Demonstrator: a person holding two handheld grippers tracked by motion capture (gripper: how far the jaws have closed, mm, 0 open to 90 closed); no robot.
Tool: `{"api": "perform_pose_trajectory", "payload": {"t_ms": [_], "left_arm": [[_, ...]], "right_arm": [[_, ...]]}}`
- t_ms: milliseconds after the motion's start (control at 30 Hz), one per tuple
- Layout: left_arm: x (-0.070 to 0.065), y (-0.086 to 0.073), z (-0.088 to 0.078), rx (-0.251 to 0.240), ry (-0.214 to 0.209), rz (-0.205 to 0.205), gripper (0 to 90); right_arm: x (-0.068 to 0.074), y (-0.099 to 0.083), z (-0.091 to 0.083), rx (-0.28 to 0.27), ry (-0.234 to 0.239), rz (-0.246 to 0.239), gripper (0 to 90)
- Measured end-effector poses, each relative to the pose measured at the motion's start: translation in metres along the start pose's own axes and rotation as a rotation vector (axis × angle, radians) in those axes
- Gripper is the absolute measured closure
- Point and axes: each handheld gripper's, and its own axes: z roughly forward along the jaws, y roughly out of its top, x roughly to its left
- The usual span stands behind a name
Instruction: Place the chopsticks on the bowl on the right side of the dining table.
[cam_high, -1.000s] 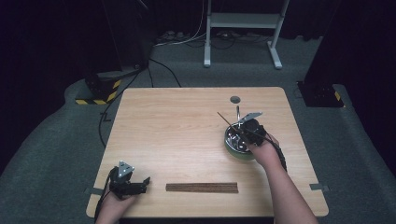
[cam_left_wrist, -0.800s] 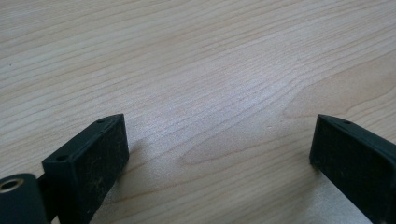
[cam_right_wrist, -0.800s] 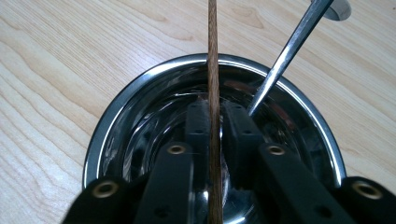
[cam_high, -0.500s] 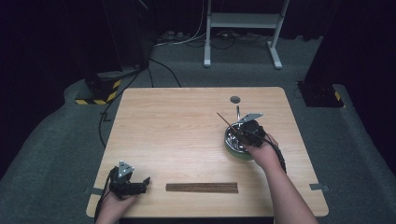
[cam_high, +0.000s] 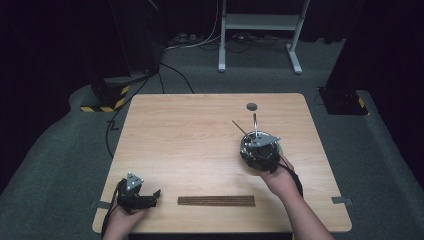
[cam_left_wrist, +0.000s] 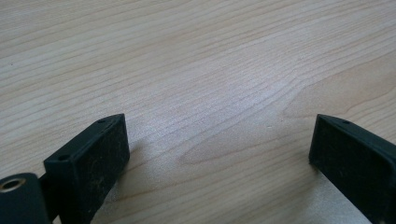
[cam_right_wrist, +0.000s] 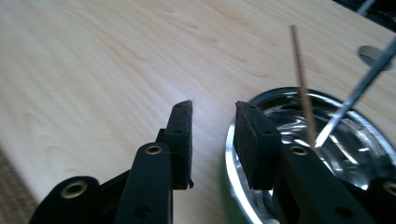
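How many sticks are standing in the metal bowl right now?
1 thin brown stick leans in the metal bowl, beside a metal rod. The right gripper, jaws apart and empty, covers part of the bowl, so more may be hidden.

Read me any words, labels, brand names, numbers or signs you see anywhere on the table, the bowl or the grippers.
None: no readable text in any view.
The table, the metal bowl, the strip of sticks, the left gripper and the right gripper bear no lettering.
The yellow-black hazard stripes on the floor are a pattern without words.
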Motion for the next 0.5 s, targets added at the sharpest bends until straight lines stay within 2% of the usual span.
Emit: {"api": "perform_pose_trajectory", "payload": {"t_ms": [67, 133, 200, 233, 267, 333, 500], "left_arm": [[0.0, 0.0, 0.0, 0.0, 0.0, 0.0, 4.9], [0.0, 0.0, 0.0, 0.0, 0.0, 0.0, 5.0], [0.0, 0.0, 0.0, 0.0, 0.0, 0.0, 5.0], [0.0, 0.0, 0.0, 0.0, 0.0, 0.0, 5.0], [0.0, 0.0, 0.0, 0.0, 0.0, 0.001, 5.0], [0.0, 0.0, 0.0, -0.001, 0.0, -0.002, 5.0], [0.0, 0.0, 0.0, -0.002, 0.001, -0.003, 5.0]], "right_arm": [[0.009, -0.004, -0.001, -0.014, 0.021, 0.0, 67.1], [0.025, -0.014, 0.0, -0.027, 0.059, -0.008, 67.2], [0.031, -0.017, 0.001, -0.031, 0.071, -0.008, 67.3], [0.041, -0.026, 0.004, -0.034, 0.084, -0.015, 67.4], [0.041, -0.026, 0.004, -0.034, 0.084, -0.015, 67.4], [0.055, -0.039, 0.01, -0.032, 0.094, -0.004, 68.0], [0.068, -0.055, 0.013, -0.048, 0.097, 0.015, 68.8]]}}
